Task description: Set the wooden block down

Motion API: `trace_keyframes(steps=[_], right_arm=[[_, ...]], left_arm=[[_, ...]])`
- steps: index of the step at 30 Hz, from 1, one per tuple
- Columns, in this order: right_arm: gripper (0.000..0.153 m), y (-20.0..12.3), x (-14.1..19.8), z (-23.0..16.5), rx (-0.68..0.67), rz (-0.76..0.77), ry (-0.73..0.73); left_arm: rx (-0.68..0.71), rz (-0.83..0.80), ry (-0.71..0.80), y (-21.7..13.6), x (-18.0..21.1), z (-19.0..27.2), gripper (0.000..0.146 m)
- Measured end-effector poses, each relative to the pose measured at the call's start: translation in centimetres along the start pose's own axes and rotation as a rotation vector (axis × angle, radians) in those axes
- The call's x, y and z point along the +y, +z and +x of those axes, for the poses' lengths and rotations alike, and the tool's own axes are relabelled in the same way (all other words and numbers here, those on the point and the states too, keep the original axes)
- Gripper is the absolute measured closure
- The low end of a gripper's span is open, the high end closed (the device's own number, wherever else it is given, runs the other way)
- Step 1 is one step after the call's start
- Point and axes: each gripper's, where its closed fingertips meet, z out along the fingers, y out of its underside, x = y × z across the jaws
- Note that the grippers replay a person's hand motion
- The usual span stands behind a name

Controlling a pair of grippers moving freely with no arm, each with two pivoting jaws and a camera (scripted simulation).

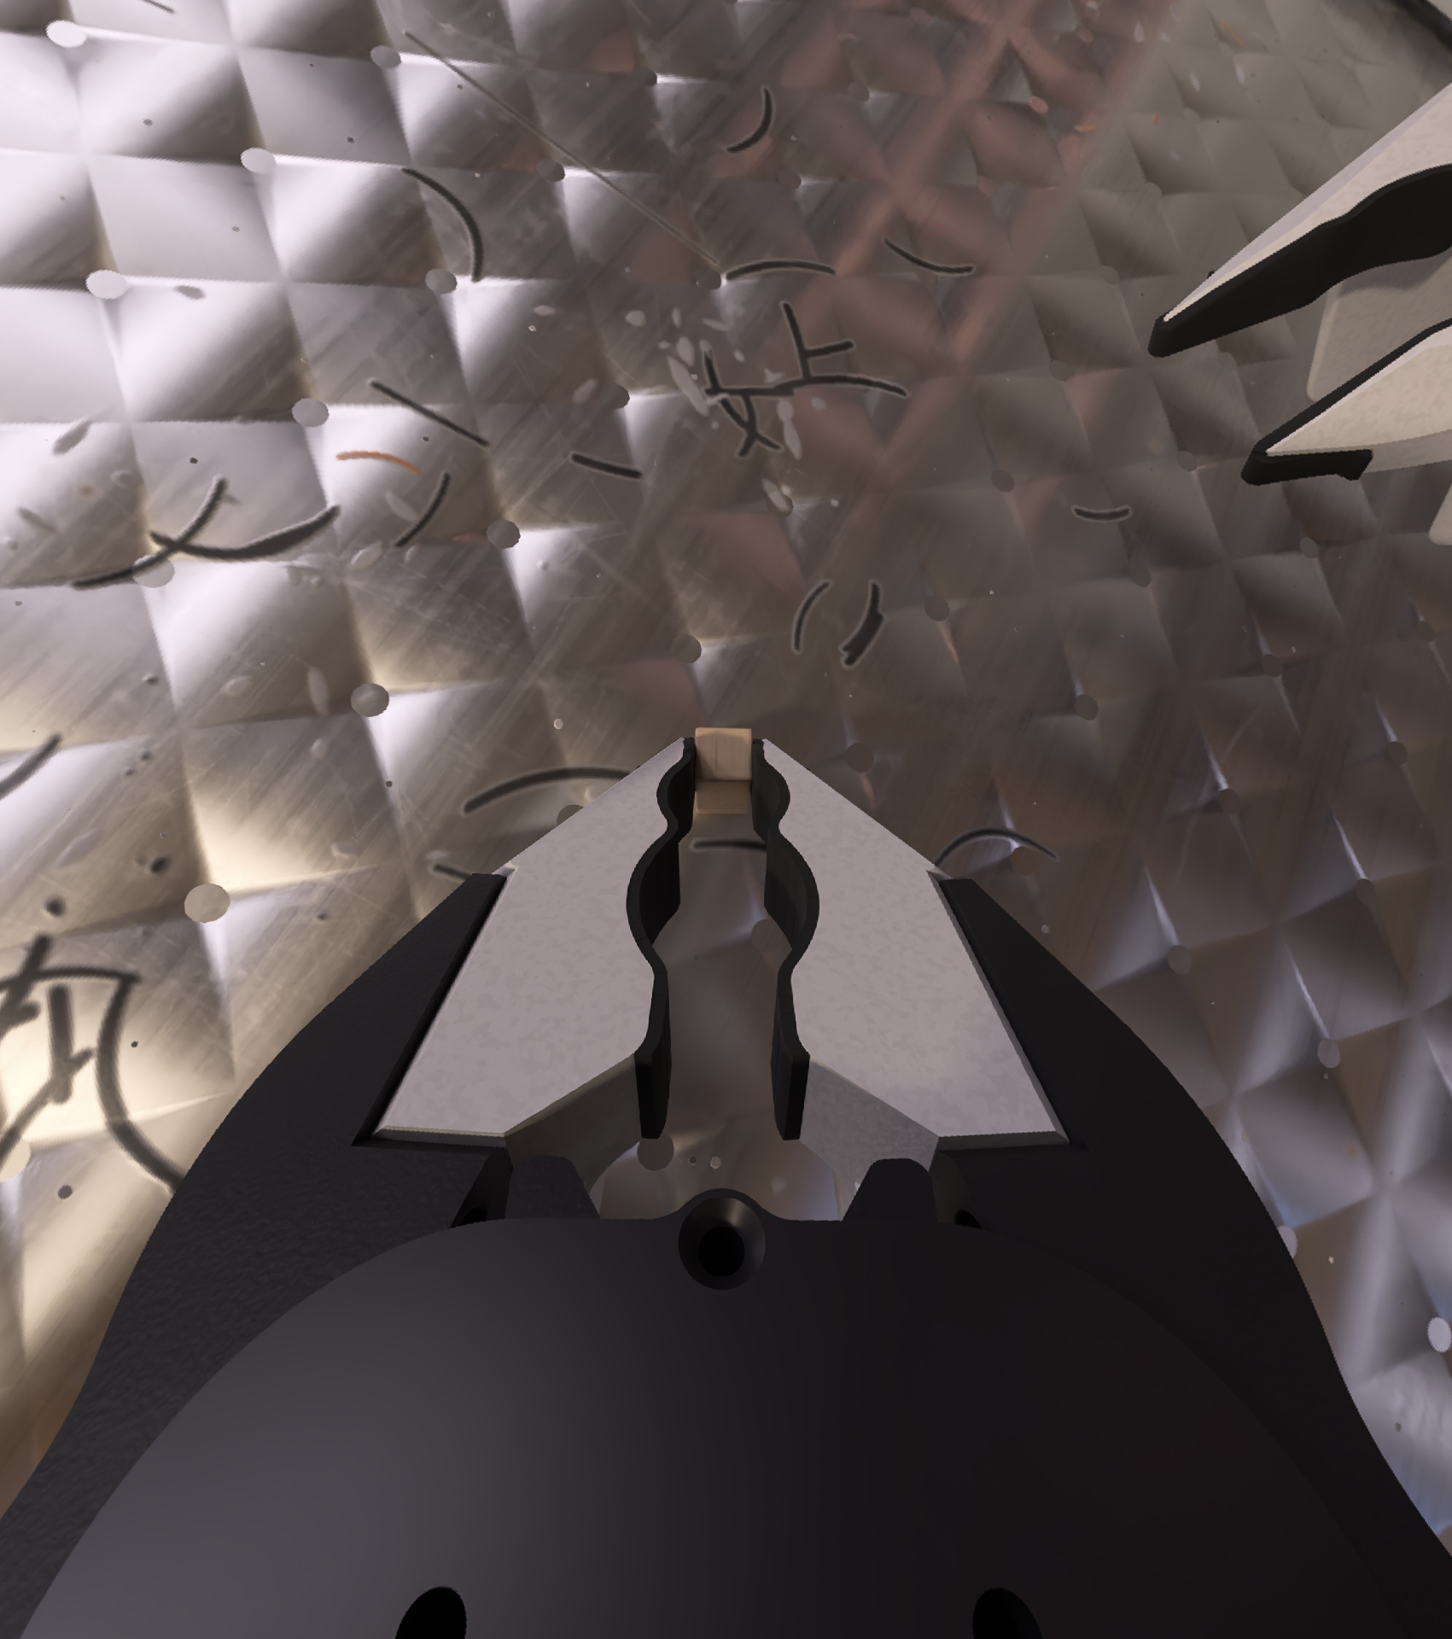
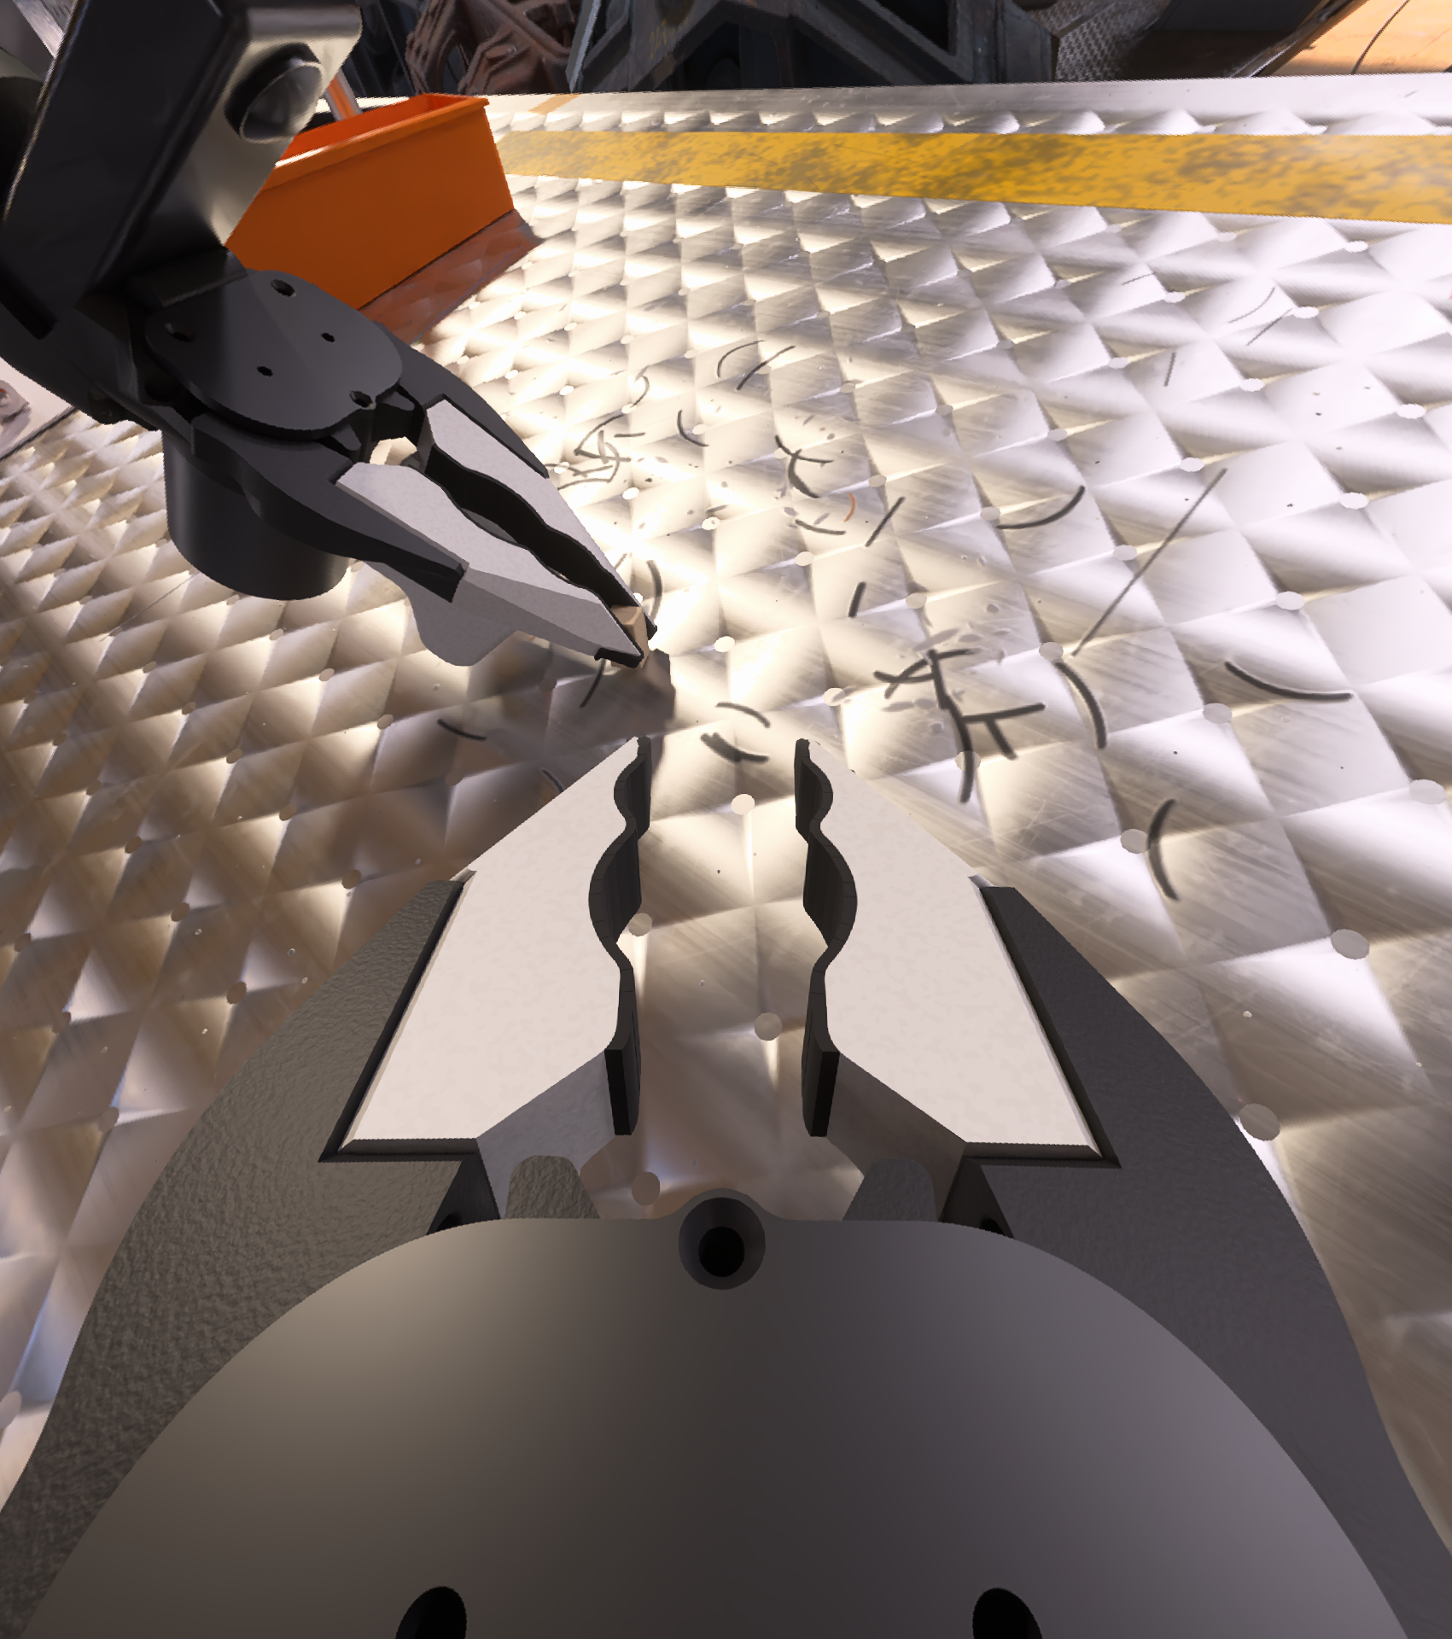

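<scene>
Brushed metal, stamped in a diamond pattern and scrawled with dark pen marks, is being shown as the table (image 2: 1148, 550) filling both views. A worn yellow stripe (image 2: 1015, 164) is being seen running along the far edge of the table, and an orange bin (image 2: 385, 186) is being seen standing near the far left corner, just inside that stripe.

The left gripper (image 1: 726, 754) is being held tilted down toward the middle of the table, its jaws being kept nearly closed on the wooden block (image 1: 724, 770), which is being pinched at the very fingertips. In the right wrist view the same gripper (image 2: 635, 640) is being seen from the side, with the block (image 2: 639, 626) being held low over the metal surface; whether the block is touching the table cannot be told.

The right gripper (image 2: 720, 754) is being held just beside it, nearer the front edge, with its jaws being kept apart by a moderate gap and nothing being gripped between them. In the left wrist view its pale fingers (image 1: 1361, 266) are being seen entering from the upper right, apart from the block.
</scene>
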Motion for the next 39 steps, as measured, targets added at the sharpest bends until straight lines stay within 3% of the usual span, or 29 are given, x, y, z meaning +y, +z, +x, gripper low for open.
trace_keyframes(steps=[39], right_arm=[[0.124, 0.12, 0.17, -0.2, -0.006, -0.014, -0.011]], left_arm=[[0.002, 0.0, -0.009, 0.0, -0.04, -0.13, 0.134]])
